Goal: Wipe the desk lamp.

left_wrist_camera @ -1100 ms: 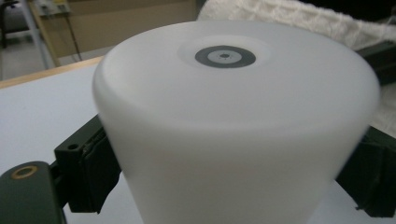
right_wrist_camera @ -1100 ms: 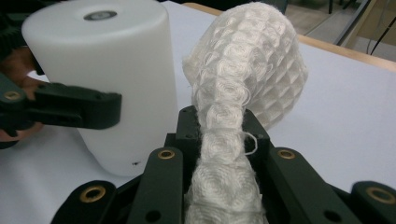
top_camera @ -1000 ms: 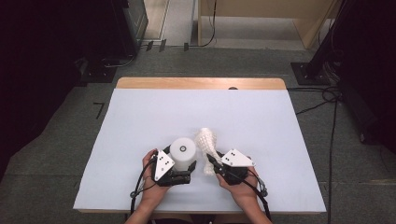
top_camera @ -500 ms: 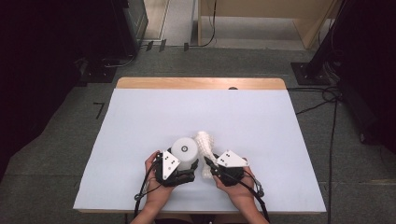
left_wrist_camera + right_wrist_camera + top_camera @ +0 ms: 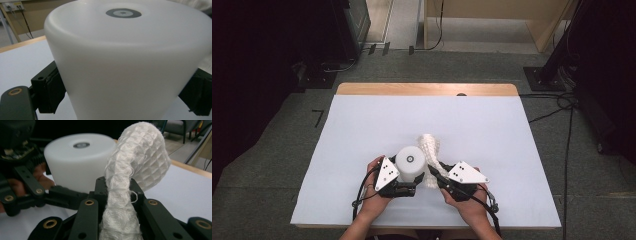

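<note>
Two items sit near the front edge of the white table (image 5: 362, 125): a white cylinder (image 5: 410, 163), upright, and a white waffle-weave cloth (image 5: 430, 150) touching its right side. The left gripper (image 5: 404, 186) is clamped on the cylinder's lower sides. The right gripper (image 5: 434, 175) is pinched on the cloth's lower end.
</note>
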{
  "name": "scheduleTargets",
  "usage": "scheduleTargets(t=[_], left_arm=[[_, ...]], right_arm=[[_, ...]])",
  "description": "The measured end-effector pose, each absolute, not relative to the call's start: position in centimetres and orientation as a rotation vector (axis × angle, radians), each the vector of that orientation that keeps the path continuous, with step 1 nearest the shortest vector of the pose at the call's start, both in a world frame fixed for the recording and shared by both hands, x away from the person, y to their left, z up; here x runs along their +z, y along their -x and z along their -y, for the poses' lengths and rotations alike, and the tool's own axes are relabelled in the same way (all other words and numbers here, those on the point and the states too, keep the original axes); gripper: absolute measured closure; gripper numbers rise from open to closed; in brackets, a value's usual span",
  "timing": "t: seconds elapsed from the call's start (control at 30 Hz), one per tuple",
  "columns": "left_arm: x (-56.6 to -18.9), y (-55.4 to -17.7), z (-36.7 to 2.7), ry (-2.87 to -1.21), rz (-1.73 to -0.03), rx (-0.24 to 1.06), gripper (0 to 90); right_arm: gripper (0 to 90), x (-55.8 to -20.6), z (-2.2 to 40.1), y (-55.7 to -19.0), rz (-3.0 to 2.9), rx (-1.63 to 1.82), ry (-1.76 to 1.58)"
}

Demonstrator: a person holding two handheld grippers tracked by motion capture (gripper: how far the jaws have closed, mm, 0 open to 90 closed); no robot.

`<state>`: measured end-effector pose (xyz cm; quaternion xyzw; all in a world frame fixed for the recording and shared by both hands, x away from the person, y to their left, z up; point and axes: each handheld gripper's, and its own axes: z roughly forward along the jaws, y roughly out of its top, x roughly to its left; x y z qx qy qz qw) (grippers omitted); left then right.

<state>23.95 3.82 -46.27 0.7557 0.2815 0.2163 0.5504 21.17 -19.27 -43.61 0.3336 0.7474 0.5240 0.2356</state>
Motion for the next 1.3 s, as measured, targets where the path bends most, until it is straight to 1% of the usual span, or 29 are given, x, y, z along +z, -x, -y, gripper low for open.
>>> scheduleTargets(t=[0.13, 0.2, 0.27, 0.4, 0.57, 0.63, 0.77, 0.8, 0.83, 0.9, 0.97, 1.07, 1.1, 1.13, 1.2, 1.3], left_arm=[[-45.9, -24.2, -4.2, -1.757, -0.669, 0.504, 8.8], [-46.1, -24.5, -4.3, -1.748, -0.662, 0.515, 8.8], [-46.5, -24.9, -4.3, -1.744, -0.669, 0.525, 8.7], [-47.6, -25.8, -4.3, -1.781, -0.71, 0.587, 8.6], [-48.4, -26.4, -4.4, -1.816, -0.728, 0.59, 8.5], [-48.6, -26.5, -4.6, -1.798, -0.744, 0.567, 7.8], [-48.1, -26.3, -5.1, -1.774, -0.768, 0.546, 0.2], [-48.0, -26.2, -5.3, -1.774, -0.776, 0.537, 0.0], [-47.9, -26.0, -5.4, -1.78, -0.785, 0.53, 0.0], [-47.5, -25.6, -5.9, -1.786, -0.781, 0.518, 0.0], [-47.0, -25.1, -6.5, -1.778, -0.772, 0.517, 0.0], [-46.0, -24.3, -7.6, -1.745, -0.766, 0.515, 0.0], [-45.6, -24.0, -8.0, -1.734, -0.772, 0.515, 0.0], [-45.4, -23.8, -8.4, -1.722, -0.782, 0.513, 0.0], [-45.0, -23.3, -9.3, -1.724, -0.779, 0.53, 0.0], [-45.0, -22.7, -11.0, -1.697, -0.809, 0.54, 0.0]], right_arm=[[75.1, -46.0, 18.7, -22.0, -2.157, 1.352, -0.989], [75.1, -46.5, 18.7, -22.3, -2.165, 1.318, -1.003], [75.1, -46.4, 19.1, -22.5, -2.142, 1.317, -1.033], [75.1, -45.8, 20.6, -22.9, -2.084, 1.306, -1.076], [75.2, -45.6, 22.6, -23.6, -2.003, 1.213, -1.126], [75.1, -45.7, 23.4, -24.0, -1.998, 1.185, -1.172], [74.9, -46.4, 24.2, -24.6, -1.988, 1.161, -1.231], [74.4, -46.6, 24.3, -24.7, -1.985, 1.156, -1.24], [72.6, -46.8, 24.4, -24.8, -1.981, 1.15, -1.245], [62.0, -47.1, 24.6, -25.0, -1.956, 1.151, -1.267], [46.0, -47.2, 25.0, -25.3, -1.966, 1.188, -1.295], [24.5, -46.7, 25.7, -25.4, -1.964, 1.192, -1.324], [18.1, -46.4, 26.0, -25.3, -1.954, 1.187, -1.332], [13.6, -46.0, 26.3, -25.2, -1.946, 1.18, -1.34], [12.3, -45.5, 27.2, -25.0, -1.925, 1.198, -1.332], [8.0, -45.2, 29.1, -24.5, -1.897, 1.195, -1.352]])
